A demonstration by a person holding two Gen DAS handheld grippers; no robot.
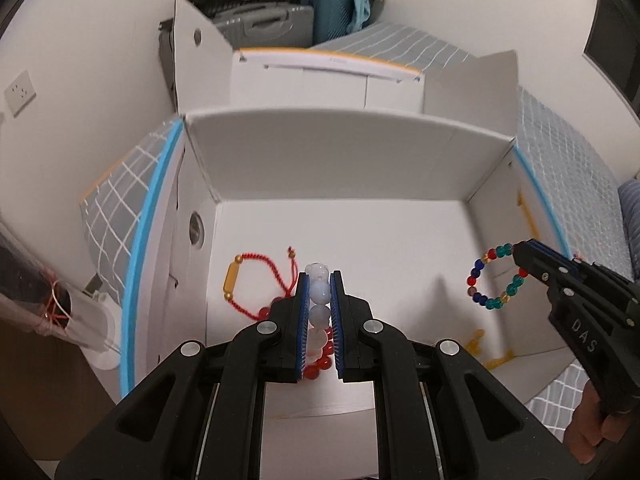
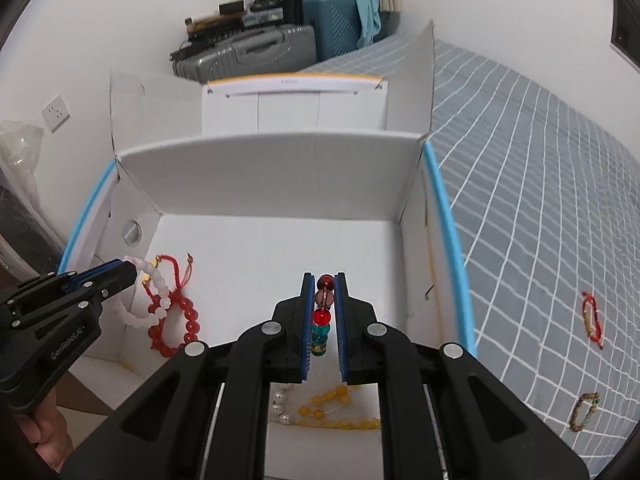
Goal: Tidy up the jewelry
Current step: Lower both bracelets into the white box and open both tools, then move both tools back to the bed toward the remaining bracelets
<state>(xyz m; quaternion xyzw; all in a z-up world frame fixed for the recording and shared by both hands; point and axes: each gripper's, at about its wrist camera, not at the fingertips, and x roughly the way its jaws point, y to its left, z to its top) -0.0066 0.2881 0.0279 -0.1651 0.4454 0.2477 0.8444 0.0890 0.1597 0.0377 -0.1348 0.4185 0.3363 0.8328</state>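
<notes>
My left gripper (image 1: 319,280) is shut on a pale pink-white bead bracelet (image 1: 320,304) and holds it above the left part of the white box (image 1: 340,160). It also shows in the right wrist view (image 2: 134,270). My right gripper (image 2: 324,280) is shut on a multicoloured bead bracelet (image 2: 323,316), which hangs over the box's right part (image 1: 494,280). On the box floor lie a red cord bracelet with a gold tube (image 1: 240,280), a red bead bracelet (image 2: 176,328), yellow beads (image 2: 328,408) and white pearls (image 2: 280,408).
The box stands on a grey checked bed cover (image 2: 540,200). A red cord bracelet (image 2: 592,314) and a brown bead bracelet (image 2: 584,412) lie on the cover to the right. Suitcases (image 2: 260,52) stand at the back wall. A plastic bag (image 1: 36,292) is on the left.
</notes>
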